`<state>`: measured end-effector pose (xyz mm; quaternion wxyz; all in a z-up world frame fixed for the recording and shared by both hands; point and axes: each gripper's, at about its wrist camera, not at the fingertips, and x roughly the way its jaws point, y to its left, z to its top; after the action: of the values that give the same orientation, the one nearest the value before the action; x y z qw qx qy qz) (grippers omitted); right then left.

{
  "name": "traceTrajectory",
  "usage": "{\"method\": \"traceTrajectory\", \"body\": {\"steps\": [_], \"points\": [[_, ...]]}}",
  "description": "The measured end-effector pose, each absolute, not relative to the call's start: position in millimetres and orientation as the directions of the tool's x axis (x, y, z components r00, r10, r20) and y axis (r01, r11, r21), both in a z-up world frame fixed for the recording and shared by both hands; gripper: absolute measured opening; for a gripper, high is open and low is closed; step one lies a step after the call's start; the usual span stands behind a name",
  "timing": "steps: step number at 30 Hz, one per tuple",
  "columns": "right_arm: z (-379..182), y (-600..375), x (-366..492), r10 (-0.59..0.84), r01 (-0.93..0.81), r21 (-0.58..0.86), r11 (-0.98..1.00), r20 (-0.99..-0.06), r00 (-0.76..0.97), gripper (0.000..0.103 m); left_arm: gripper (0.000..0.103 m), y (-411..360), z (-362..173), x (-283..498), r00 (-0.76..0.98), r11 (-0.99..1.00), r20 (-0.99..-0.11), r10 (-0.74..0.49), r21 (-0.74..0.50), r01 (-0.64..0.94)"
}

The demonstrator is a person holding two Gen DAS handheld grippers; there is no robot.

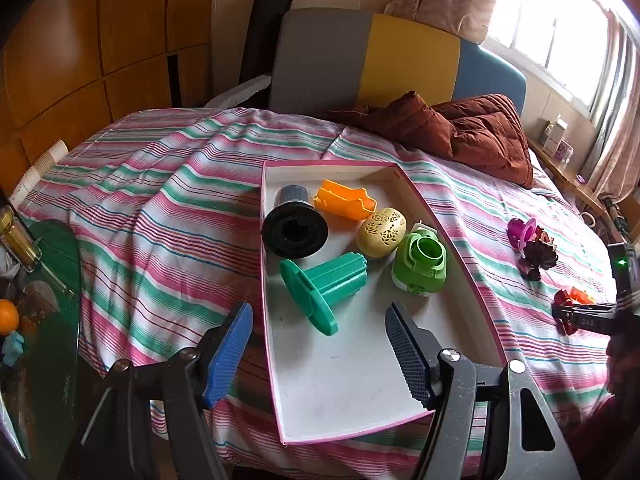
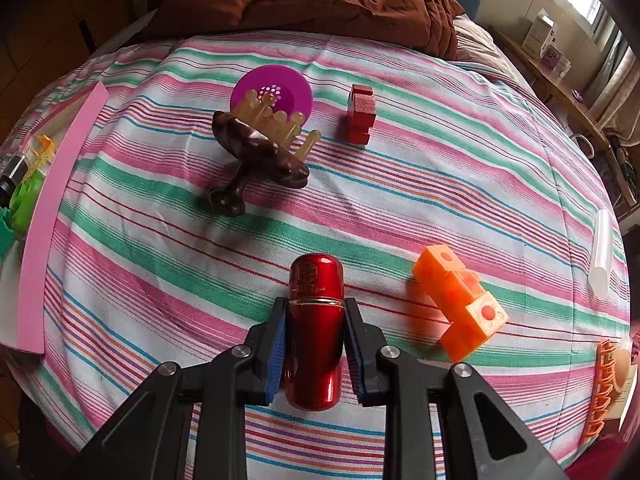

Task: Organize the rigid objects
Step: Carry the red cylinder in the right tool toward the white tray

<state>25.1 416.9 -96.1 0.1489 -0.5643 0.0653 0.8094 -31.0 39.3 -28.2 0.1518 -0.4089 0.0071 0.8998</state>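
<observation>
Rigid objects, scattered over a striped bedspread (image 2: pixel 168 216), are being gathered into a pink-rimmed tray (image 1: pixel 272 360) lying on the bed, where a black funnel-shaped piece (image 1: pixel 295 229), a teal flanged piece (image 1: pixel 324 286), a green container (image 1: pixel 420 264), an orange scoop (image 1: pixel 346 201) and a cream perforated egg (image 1: pixel 382 232) already sit close together at the far end. The left tongs (image 1: pixel 320 356) hover wide open and empty above the tray's bare near end. The right tongs (image 2: pixel 315 354), well off to the tray's right, are closed against both sides of a red metallic capsule (image 2: pixel 316 332) low on the bedspread; whether it has left the cloth cannot be told. A brown pronged massager (image 2: pixel 260 152), purple strainer (image 2: pixel 276 92), orange block piece (image 2: pixel 460 304) and red block (image 2: pixel 359 114) lie loose. The step in hand appears to be picking up the capsule; the next move likely calls for carrying it leftward over the tray's rim.
</observation>
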Motion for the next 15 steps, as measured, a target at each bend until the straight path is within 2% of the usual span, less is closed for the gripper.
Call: {"method": "traceTrajectory", "body": {"steps": [10,15], "points": [[-85,391,21,0.092,-0.289,0.02,-0.957,-0.925,-0.37,0.026,0.07,28,-23,-28,-0.648,-0.964,-0.724,0.236,-0.088,-0.252],[-60,351,14,0.032,-0.196,0.066,-0.978,-0.887,-0.46,0.026,0.07,23,-25,-28,-0.65,-0.968,-0.726,0.222,-0.082,-0.239]]}}
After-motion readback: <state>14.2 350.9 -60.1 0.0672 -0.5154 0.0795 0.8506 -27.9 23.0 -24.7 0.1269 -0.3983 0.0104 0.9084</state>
